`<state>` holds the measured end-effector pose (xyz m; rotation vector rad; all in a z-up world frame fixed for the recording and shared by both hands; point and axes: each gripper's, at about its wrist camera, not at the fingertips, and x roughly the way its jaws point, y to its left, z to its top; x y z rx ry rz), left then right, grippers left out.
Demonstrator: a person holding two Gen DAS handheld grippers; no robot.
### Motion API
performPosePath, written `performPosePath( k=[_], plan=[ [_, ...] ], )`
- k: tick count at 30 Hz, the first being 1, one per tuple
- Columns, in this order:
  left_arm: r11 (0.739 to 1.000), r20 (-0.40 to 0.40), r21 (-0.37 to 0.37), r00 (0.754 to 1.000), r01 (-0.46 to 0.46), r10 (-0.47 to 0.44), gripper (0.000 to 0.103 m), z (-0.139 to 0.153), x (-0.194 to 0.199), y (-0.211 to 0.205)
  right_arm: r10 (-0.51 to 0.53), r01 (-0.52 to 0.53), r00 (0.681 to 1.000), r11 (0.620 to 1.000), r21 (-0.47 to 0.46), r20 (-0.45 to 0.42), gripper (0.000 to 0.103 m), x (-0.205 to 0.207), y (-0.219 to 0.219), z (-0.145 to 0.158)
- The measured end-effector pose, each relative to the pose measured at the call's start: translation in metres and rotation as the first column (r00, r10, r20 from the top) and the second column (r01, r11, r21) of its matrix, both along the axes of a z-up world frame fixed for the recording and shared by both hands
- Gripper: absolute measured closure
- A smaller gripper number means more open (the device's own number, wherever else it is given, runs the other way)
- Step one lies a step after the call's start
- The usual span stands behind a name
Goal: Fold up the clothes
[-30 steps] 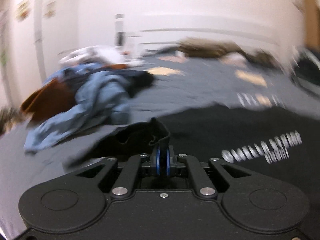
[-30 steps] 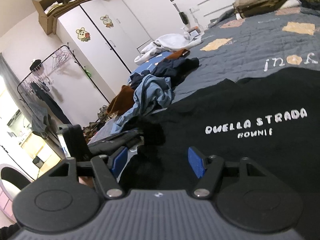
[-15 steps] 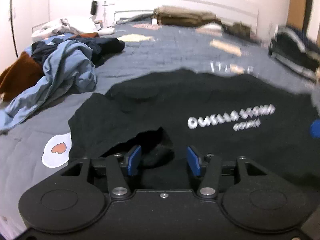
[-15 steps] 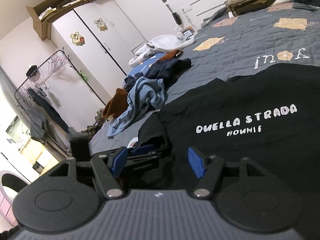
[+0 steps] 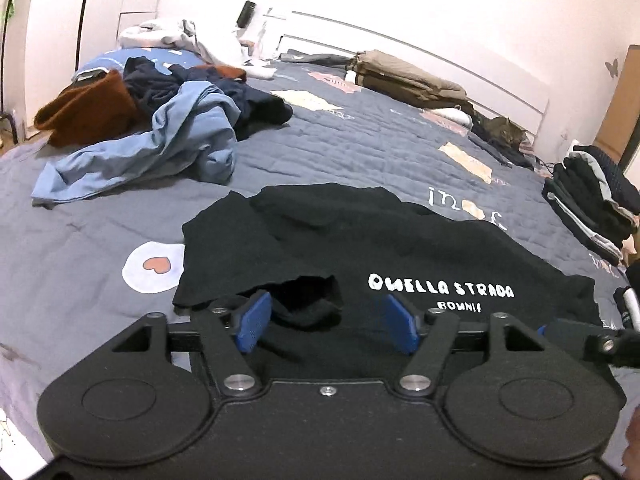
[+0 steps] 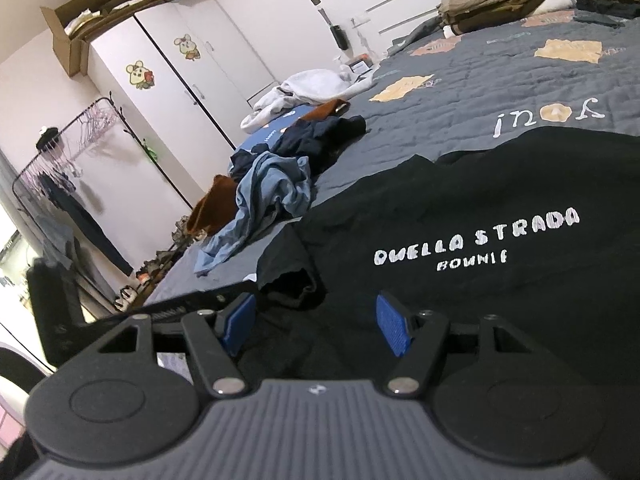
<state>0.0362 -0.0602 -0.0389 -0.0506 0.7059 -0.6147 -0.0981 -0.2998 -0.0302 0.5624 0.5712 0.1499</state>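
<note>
Left gripper (image 5: 326, 322) jaws opening; right gripper (image 6: 316, 324) jaws apart.

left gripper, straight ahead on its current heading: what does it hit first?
Most likely the black t-shirt: the left gripper points down at the bunched sleeve fold lying just ahead between its opening jaws, which grip nothing. Depth is unclear, but nothing else is in that line.

A wide bed covered by a grey quilted bedspread (image 5: 360, 148) with cream patches and a heart badge carries everything. A black T-shirt with white lettering (image 5: 400, 248) lies spread flat near the front. Well apart to the left sits a crumpled heap: a light blue garment (image 5: 180, 136), a rust-brown one (image 5: 88, 112) and dark navy pieces (image 5: 248, 104). Folded khaki bedding (image 5: 404, 80) lies at the far end, and a stack of dark folded clothes (image 5: 592, 200) rests at the right edge.
</note>
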Motion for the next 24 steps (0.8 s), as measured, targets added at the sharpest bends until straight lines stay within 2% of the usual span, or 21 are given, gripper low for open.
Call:
performPosePath(
  k=[16,24],
  plan=[
    [0.999,0.035,0.045,0.999,0.009,-0.01,0.031,0.008,0.012,0.006,-0.005,0.003,1.0,0.995,-0.097,-0.017,0.037,0.008,0.016,0.004],
    [0.997,0.06,0.05,0.996,0.058,-0.061,0.031,0.014,0.023,0.003,-0.045,0.044,0.999,0.995,-0.089,-0.001,0.037,0.011,0.019,0.006]
  ],
)
